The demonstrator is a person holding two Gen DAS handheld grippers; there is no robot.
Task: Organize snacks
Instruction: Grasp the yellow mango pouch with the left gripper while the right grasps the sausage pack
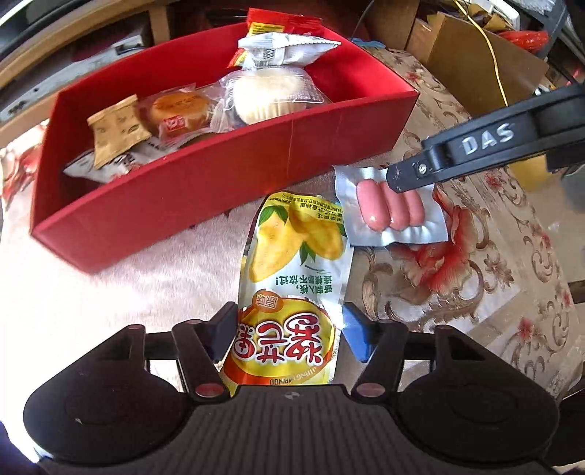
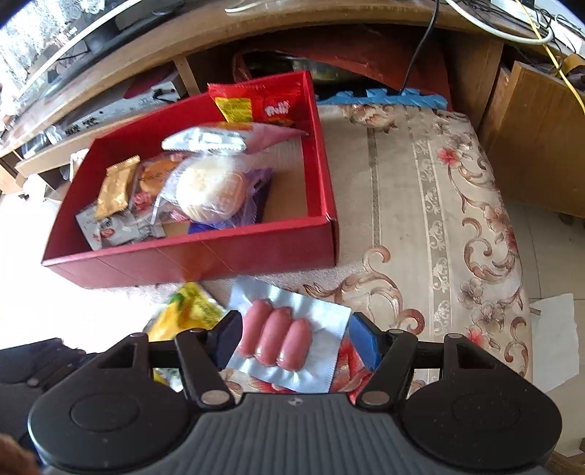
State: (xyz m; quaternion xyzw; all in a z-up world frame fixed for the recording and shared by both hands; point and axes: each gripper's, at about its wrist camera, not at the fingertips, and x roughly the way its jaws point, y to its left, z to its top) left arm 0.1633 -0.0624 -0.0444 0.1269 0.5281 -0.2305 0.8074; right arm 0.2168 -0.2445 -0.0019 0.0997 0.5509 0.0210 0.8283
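Note:
A yellow mango snack bag (image 1: 292,263) lies lengthwise on the cloth in front of the red box (image 1: 182,204). My left gripper (image 1: 289,332) is shut on its near end, a pad against each side. To its right is a silver pack of three pink sausages (image 1: 391,212), with one finger (image 1: 413,179) of my right gripper on it. In the right wrist view my right gripper (image 2: 296,339) is shut on that sausage pack (image 2: 278,339), just short of the red box (image 2: 204,259). The mango bag (image 2: 190,310) shows at lower left there.
The box holds several wrapped snacks: a round pale cake (image 2: 212,190), a brown sachet (image 2: 115,186) and a red packet (image 2: 256,102) at the back. A bare patch of box floor (image 2: 289,197) is at its right. The floral cloth (image 2: 420,204) spreads right; a wooden desk (image 2: 329,22) with cables is behind.

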